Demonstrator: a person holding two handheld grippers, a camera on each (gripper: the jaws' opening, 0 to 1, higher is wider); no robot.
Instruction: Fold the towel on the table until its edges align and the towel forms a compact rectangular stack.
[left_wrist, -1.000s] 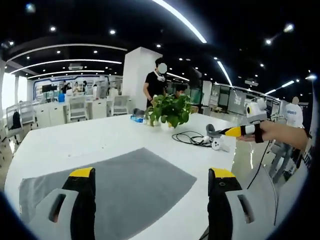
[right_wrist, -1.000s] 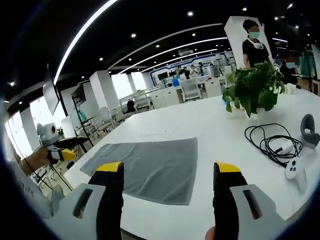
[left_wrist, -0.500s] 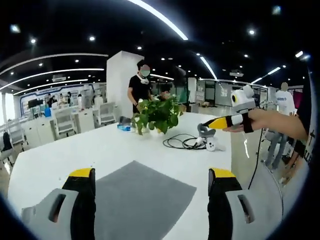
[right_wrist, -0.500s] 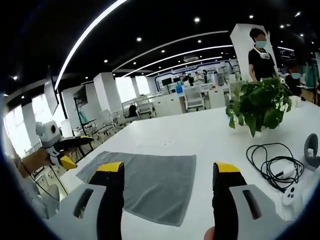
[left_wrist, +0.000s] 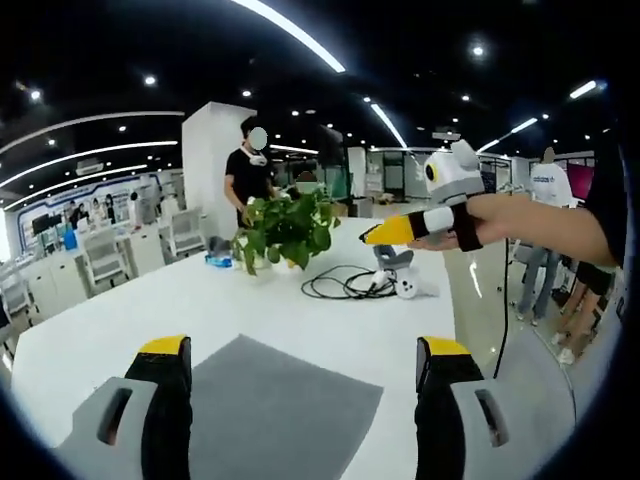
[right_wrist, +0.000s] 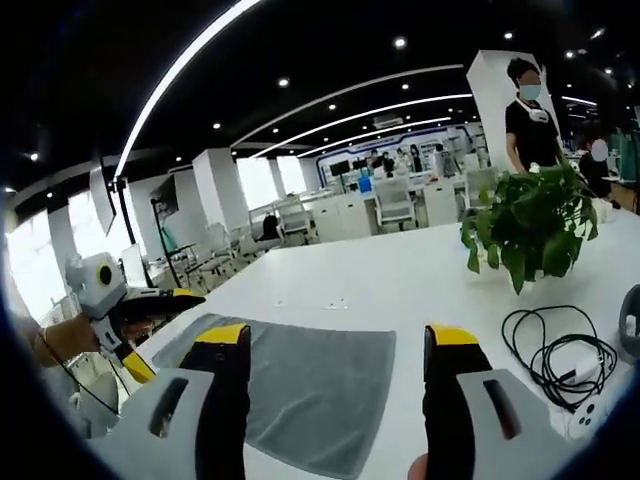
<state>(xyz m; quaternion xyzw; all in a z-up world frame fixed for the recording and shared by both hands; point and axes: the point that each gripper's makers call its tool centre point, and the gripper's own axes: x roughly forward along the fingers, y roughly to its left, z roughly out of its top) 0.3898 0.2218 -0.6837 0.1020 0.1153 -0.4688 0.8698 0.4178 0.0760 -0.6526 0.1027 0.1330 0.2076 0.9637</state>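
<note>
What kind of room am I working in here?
Likely a large open-plan office: rows of desks and chairs behind the white table, ceiling light strips, and a potted plant.

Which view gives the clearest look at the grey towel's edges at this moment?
The right gripper view: the towel lies flat on the white table, with its far edge and right side edge traceable between the open jaws. The left gripper view catches one corner of the towel, the rest hidden behind the jaws.
</note>
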